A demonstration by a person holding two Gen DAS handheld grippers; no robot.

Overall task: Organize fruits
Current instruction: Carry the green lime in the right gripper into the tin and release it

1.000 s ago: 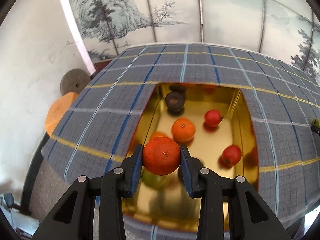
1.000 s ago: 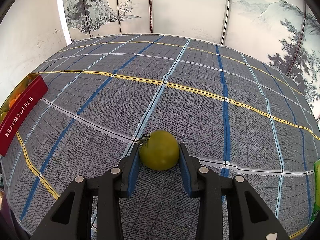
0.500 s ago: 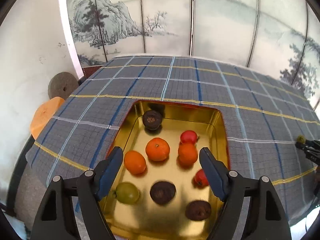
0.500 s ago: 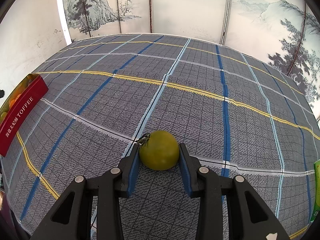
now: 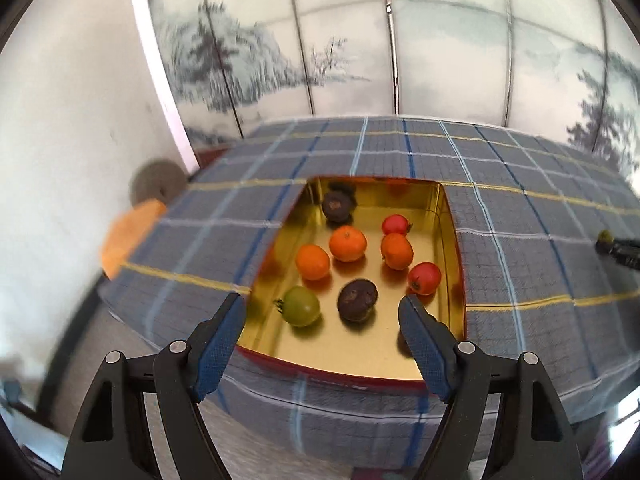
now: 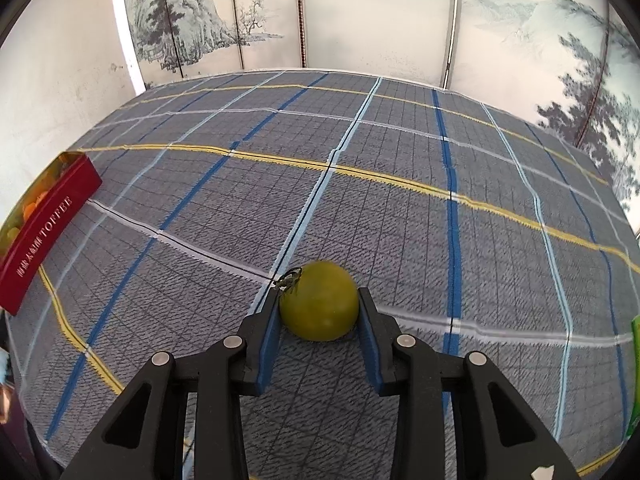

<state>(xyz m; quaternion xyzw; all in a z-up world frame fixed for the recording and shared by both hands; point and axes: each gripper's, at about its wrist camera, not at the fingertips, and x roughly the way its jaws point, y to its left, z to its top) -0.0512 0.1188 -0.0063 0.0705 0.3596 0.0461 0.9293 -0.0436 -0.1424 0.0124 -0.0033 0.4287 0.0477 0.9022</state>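
Observation:
A gold tin tray (image 5: 450, 224) with red outer walls sits on the checked tablecloth. In it lie three oranges (image 5: 348, 243), two red tomatoes (image 5: 425, 278), a green tomato (image 5: 301, 306) and two dark fruits (image 5: 357, 300). My left gripper (image 5: 322, 342) is open and empty, held above the tray's near edge. My right gripper (image 6: 319, 330) is shut on a green tomato (image 6: 319, 306) just above the cloth. The tray also shows in the right wrist view (image 6: 44, 236) at the far left. The right gripper shows small at the far right of the left wrist view (image 5: 620, 249).
The blue-grey checked tablecloth (image 6: 360, 184) covers the table. A painted folding screen (image 5: 400, 48) stands behind it. An orange object (image 5: 128, 232) and a grey disc (image 5: 158, 182) lie off the table's left side. A green item (image 6: 634, 376) sits at the right edge.
My left gripper let go of the orange into the tray, opened wide and drew back and up. My right gripper has kept still, shut on the green tomato.

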